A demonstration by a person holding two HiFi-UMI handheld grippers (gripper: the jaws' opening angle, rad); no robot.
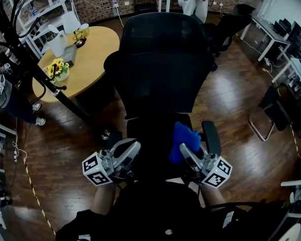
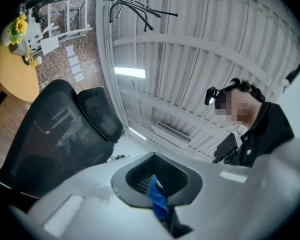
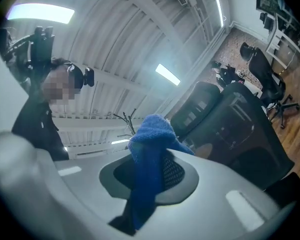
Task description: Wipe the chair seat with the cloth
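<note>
Where cloth sits: blue cloth (image 1: 184, 140) bunched, clamped in right gripper (image 1: 189, 153) over chair seat (image 1: 149, 134); wad likely kept proud for pressing down.
Left gripper (image 1: 126, 151): jaws together, unidentifiable blue sliver in seam; idle alongside.
Stage: wiping apparently not begun.

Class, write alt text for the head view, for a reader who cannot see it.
Seen from above, a person's right gripper holds a blue cloth over the seat of a black mesh office chair; the left gripper hovers alongside. A round wooden table stands at left on the wood floor.
</note>
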